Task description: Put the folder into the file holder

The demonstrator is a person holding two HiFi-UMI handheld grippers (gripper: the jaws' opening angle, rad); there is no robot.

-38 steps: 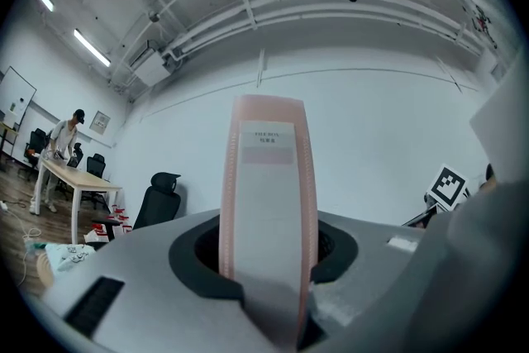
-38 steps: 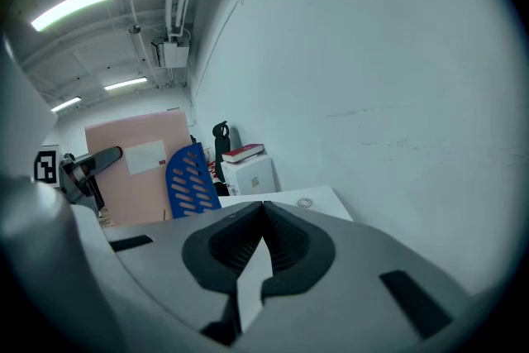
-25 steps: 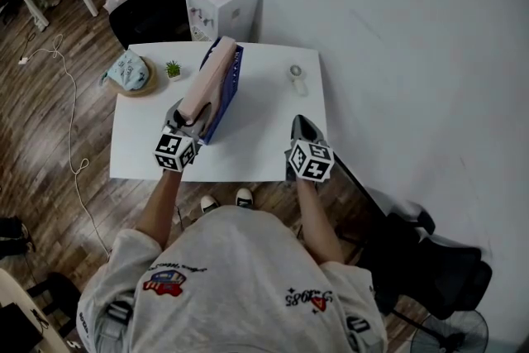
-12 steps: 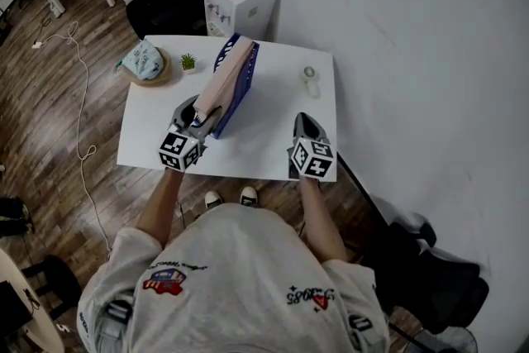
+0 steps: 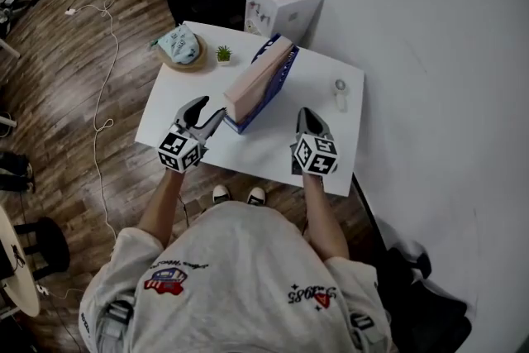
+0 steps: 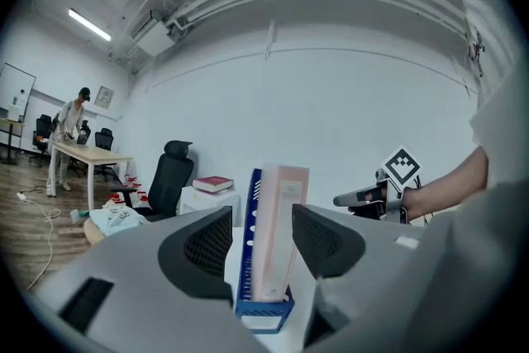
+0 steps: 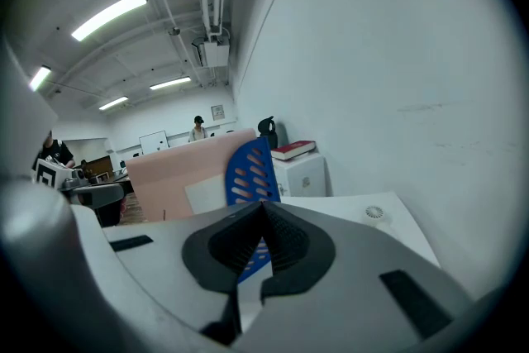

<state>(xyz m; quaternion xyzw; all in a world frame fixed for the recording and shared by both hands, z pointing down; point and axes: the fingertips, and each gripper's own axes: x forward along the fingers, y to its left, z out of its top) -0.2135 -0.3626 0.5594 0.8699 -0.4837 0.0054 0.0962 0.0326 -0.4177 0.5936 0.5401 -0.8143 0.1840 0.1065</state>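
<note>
Folder [image 5: 258, 77] stands in the blue file holder [image 5: 279, 79]. At its 7 o'clock the left gripper [image 5: 211, 111], jaws just spread wide, grips nothing. The right gripper [image 5: 307, 115] is pressed together, empty.

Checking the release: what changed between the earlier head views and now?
The left gripper has just opened its jaws, letting go of the pink folder, and drawn back toward the person; the folder now stands just beyond the tips, not between them. It stayed standing in the blue file holder; the right gripper stayed shut and empty.
</note>
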